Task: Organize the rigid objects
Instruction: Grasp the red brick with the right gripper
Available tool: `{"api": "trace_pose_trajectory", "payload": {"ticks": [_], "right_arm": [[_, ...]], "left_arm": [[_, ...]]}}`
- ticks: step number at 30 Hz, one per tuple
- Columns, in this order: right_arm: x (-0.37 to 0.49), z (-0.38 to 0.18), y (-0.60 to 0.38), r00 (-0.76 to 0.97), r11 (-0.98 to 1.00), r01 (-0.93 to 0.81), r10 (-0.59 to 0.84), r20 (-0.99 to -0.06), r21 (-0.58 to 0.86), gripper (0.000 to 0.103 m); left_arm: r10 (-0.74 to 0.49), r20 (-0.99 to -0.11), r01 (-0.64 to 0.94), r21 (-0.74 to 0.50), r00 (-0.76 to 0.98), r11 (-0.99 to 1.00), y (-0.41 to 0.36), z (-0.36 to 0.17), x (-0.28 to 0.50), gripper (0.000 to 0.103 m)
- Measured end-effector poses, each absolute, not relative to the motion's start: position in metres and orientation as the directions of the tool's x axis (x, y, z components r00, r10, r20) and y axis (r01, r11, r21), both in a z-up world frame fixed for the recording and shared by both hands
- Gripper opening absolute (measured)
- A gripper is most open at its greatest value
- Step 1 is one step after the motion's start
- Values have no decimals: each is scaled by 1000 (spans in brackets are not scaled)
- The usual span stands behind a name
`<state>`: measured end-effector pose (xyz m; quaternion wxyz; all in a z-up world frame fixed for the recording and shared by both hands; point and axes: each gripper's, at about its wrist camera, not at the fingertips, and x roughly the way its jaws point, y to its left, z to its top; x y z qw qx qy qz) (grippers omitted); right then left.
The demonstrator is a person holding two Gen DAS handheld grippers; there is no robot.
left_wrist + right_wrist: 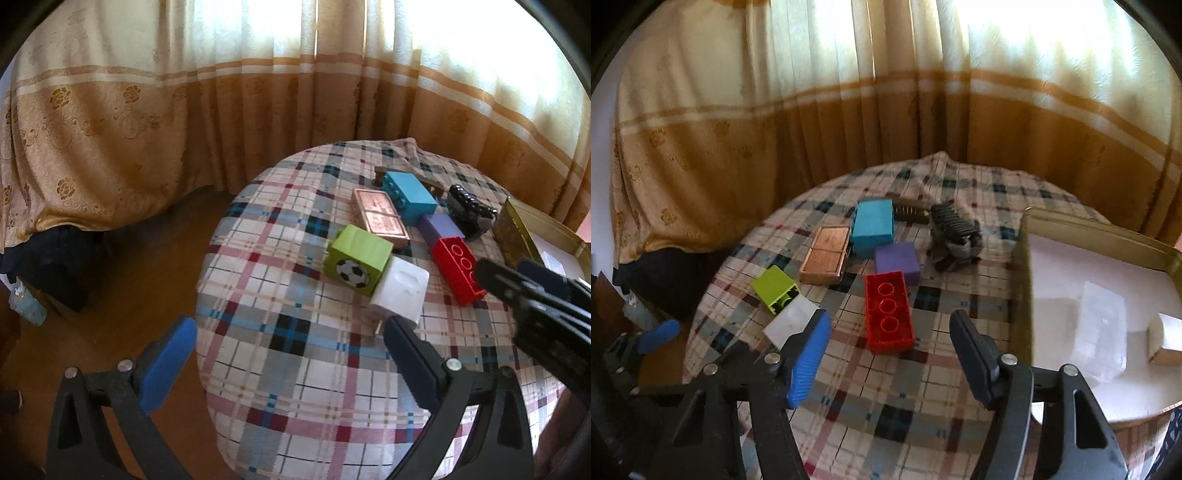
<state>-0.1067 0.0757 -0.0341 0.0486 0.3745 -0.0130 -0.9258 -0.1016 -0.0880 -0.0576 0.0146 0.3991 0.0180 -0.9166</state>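
Red brick (888, 312) near the middle of the plaid-covered round table (886, 406), lying flat, three raised rings in a row along its upper face, glossy plastic, long side running near to far. Just behind it a purple block (897, 263), plain and matte, corner nearly touching the red one. Farther still a blue brick (873, 226), studs showing on its left side in the left wrist view (410, 195). Left of the blue one a flat copper-coloured tin (823, 260), lid embossed with panels and some script, too blurred to read. Near left, a lime green block (774, 286), a black-and-white football picture on its near face (358, 260), lying against a white cube (400, 293) with a shallow recess in one side. Far behind the blue brick a dark comb-like piece (910, 214), partly hidden. Right of the purple block a black ribbed thing on grey cloth (955, 236), shape unclear. At the right edge a gold box (1023, 280) with white lining, a clear plastic piece (1102, 332) and a small pale box (1165, 341) lying inside.

Right gripper (890, 365) hovering short of the red brick, blue-padded fingers (809, 365) spread on either side of it, nothing touched. Left gripper (291, 365) spread wide over the near left rim of the table, empty, well short of the white cube.

No readable brand or writing anywhere. Cream and ochre curtains (886, 110) behind.
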Motion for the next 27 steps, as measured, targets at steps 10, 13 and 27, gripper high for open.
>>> {"api": "trace_pose_trajectory", "payload": {"ticks": [10, 13, 27], "right_arm": [[-140, -64, 68, -630, -998, 62, -40, -775, 0, 58], [-145, -67, 70, -609, -997, 75, -70, -790, 31, 44], [-71, -22, 100, -729, -983, 124, -185, -659, 139, 34]], "left_arm": [[-14, -737, 23, -2, -676, -1000, -83, -60, -102, 103], [-12, -736, 15, 2, -677, -1000, -80, -59, -101, 103], [123, -742, -80, -94, -658, -992, -58, -54, -110, 99]]}}
